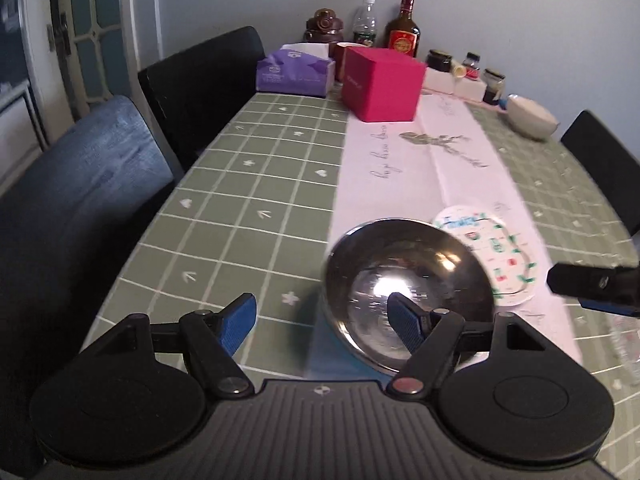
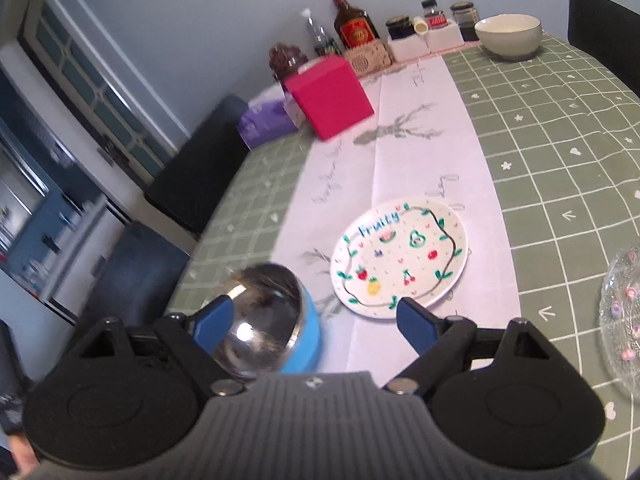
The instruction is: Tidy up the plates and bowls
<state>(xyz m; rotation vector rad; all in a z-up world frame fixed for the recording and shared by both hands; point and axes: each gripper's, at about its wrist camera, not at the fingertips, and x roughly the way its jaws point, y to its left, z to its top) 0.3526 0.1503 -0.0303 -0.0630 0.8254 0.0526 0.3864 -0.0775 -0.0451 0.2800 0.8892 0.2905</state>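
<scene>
Grippers both spread, empty; we hold left gripper [image 1: 322, 320] astride shiny steel bowl with blue shell [image 1: 408, 292] rim for pinching; right gripper [image 2: 314, 322] nears white fruit-painted plate [image 2: 400, 256].

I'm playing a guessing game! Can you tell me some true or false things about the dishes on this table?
1. The fruit plate lies on the white runner. True.
2. The steel bowl has a red outside. False: it is blue.
3. The left tool is squeezed shut. False: it is open.
4. A cream bowl sits at the far end. True.
5. The right tool holds the plate. False: it is open, holding nothing.
</scene>
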